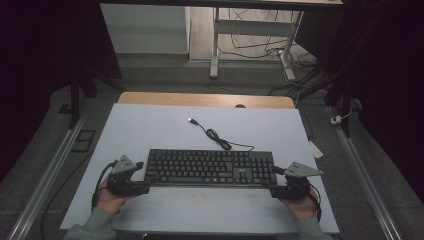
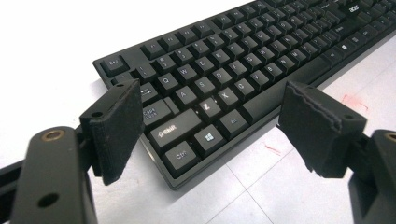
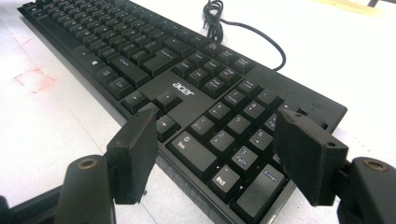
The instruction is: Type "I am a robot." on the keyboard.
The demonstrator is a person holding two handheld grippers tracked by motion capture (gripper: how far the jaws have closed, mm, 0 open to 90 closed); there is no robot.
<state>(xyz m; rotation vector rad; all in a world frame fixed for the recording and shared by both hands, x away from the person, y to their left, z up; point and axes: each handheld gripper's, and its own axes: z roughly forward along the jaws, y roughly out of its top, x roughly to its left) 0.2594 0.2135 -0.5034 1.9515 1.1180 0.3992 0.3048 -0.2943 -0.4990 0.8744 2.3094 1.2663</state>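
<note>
A black keyboard (image 1: 210,167) lies across the middle of the white table cover. Its cable (image 1: 215,134) coils behind it and ends in a loose USB plug (image 1: 191,120). My left gripper (image 1: 144,188) is at the keyboard's near left corner. In the left gripper view its jaws stand open (image 2: 210,107), straddling the Ctrl-key corner of the keyboard (image 2: 224,79) without pressing on it. My right gripper (image 1: 273,190) is at the near right corner. It is open (image 3: 217,121) around the number-pad corner of the keyboard (image 3: 187,88), and the cable (image 3: 243,32) runs off behind.
The white cover (image 1: 150,130) lies on a wooden table whose far edge (image 1: 200,98) shows. Faint red marks (image 3: 32,77) sit on the cover in front of the keyboard. A desk frame with cables (image 1: 250,30) stands on the floor beyond. Metal rails (image 1: 45,175) flank the table.
</note>
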